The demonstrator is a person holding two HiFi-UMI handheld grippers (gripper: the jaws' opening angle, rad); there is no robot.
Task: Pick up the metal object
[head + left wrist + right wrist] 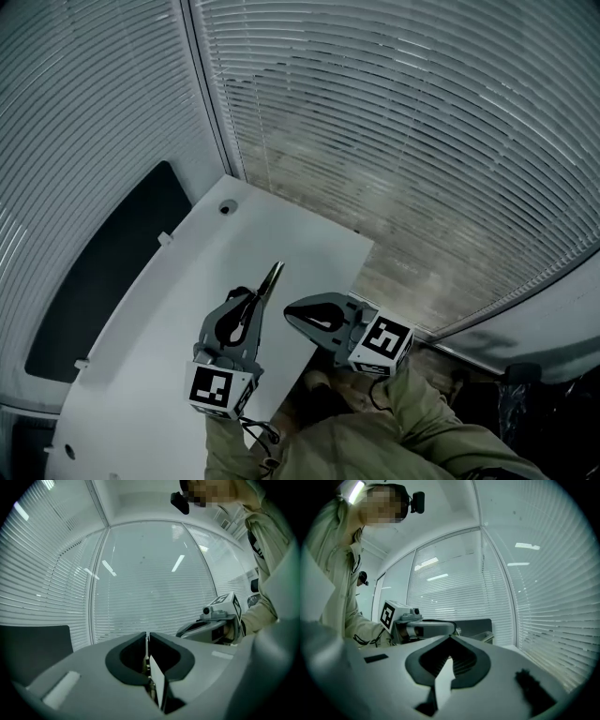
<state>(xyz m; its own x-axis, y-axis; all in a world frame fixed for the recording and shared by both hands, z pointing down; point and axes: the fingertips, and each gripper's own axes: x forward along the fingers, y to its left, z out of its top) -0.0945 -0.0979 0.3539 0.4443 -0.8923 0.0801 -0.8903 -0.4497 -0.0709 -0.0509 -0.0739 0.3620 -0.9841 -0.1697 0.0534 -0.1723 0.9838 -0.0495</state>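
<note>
Both grippers point roughly level over the near end of the white table (178,281), side by side and well clear of its top. The left gripper (255,298) is over the table itself. Its jaws are pinched on the metal object (272,278), a thin bright strip that sticks out past the tips, above the middle of the table. The left gripper view shows the strip edge-on as a pale sliver in the narrow slit between the jaws. The right gripper (289,312) hangs at the table's near right edge, its jaws pressed together with nothing between them. The hands are mostly hidden under the marker cubes, and only olive sleeves (394,431) show. What kind of object the strip is I cannot tell, since its rear part is buried in the jaws.
</note>
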